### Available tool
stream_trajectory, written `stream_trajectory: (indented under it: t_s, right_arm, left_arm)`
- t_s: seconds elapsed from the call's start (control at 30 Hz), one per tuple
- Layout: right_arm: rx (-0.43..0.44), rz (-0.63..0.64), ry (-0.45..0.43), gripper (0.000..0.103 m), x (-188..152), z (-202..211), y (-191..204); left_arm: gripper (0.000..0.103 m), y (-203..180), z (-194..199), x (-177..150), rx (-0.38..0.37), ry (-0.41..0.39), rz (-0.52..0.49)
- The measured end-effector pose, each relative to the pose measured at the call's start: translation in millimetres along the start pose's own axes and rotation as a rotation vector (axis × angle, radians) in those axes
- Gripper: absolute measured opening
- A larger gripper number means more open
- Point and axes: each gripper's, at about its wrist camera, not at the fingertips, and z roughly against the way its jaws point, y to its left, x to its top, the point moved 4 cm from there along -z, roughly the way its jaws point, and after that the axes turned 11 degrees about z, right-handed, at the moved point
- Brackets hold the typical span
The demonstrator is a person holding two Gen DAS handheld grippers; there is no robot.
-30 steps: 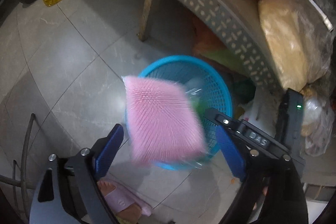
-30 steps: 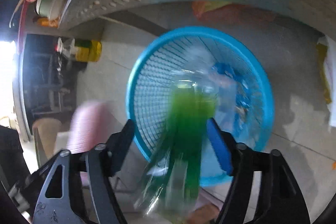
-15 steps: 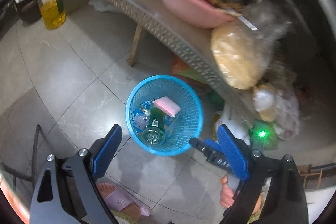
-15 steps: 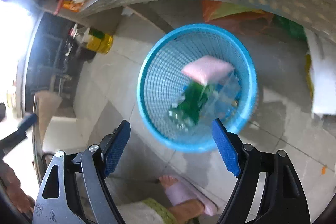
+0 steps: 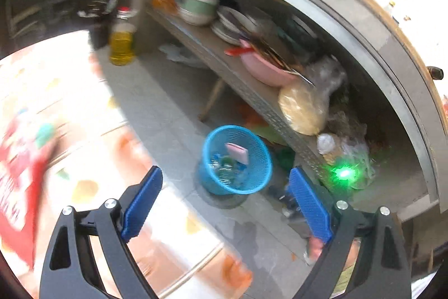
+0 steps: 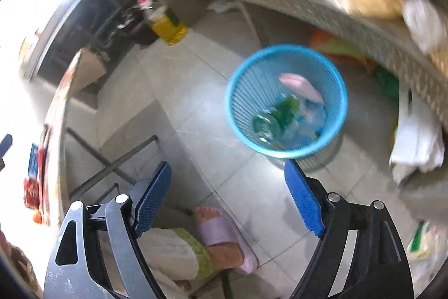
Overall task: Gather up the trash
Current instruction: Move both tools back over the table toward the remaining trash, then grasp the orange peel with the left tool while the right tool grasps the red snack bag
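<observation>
A blue mesh waste basket point(image 5: 259, 156) stands on the grey tiled floor beside a metal shelf; it also shows in the right wrist view point(image 6: 243, 108). Inside lie a pink sponge point(image 5: 237, 152) point(image 6: 301, 86), a green plastic bottle point(image 6: 275, 114) and clear wrappers. My left gripper point(image 5: 225, 188) is open and empty, high above the basket. My right gripper point(image 6: 228, 181) is open and empty, also well above the floor, with the basket ahead to the right.
A perforated metal shelf point(image 5: 252, 91) holds bowls, plates, a pink basin point(image 5: 266, 70) and bagged food. An oil bottle point(image 5: 121, 42) stands on the floor. A table edge with a patterned cloth point(image 5: 70, 159) lies at left. A slippered foot point(image 6: 224, 234) is below the right gripper.
The pink sponge and green bottle fell from the grippers into the basket. Both grippers then rose and drew back, so the basket looks smaller and the table edge comes into view.
</observation>
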Motion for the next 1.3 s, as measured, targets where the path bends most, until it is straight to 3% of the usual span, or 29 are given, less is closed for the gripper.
stream_trajectory:
  t_s: [0.2,0.37,0.6,0.8,0.9,1.13,1.3]
  right_arm:
    - [-0.027,0.141,-0.067,0.093,13.0,27.6,50.6]
    - [0.000,0.202,-0.073,0.095,19.4,47.5,94.1]
    - [-0.135,0.436,-0.152,0.095,18.7,65.1,163.3]
    - [-0.121,0.598,-0.196,0.095,10.7,63.5,214.7]
    - [-0.073,0.632,-0.209,0.095,9.3,65.4,237.5]
    - [0.182,0.646,-0.157,0.095,-0.6,57.2,284.8]
    - [0.218,0.666,-0.071,0.095,-9.8,38.6,306.1]
  left_arm:
    - [0.090,72.9,64.2,-32.5,0.094,-0.084,0.119]
    - [0.090,124.7,116.5,-58.1,0.136,-0.166,0.238]
    - [0.090,166.6,166.1,-94.1,0.187,-0.266,0.335]
    - [0.090,199.9,203.6,-120.5,0.281,-0.349,0.367]
    - [0.090,216.0,216.7,-130.5,0.323,-0.379,0.386]
    - [0.090,242.8,217.1,-135.7,0.377,-0.428,0.389]
    - [0.076,253.2,196.9,-126.3,0.421,-0.421,0.314]
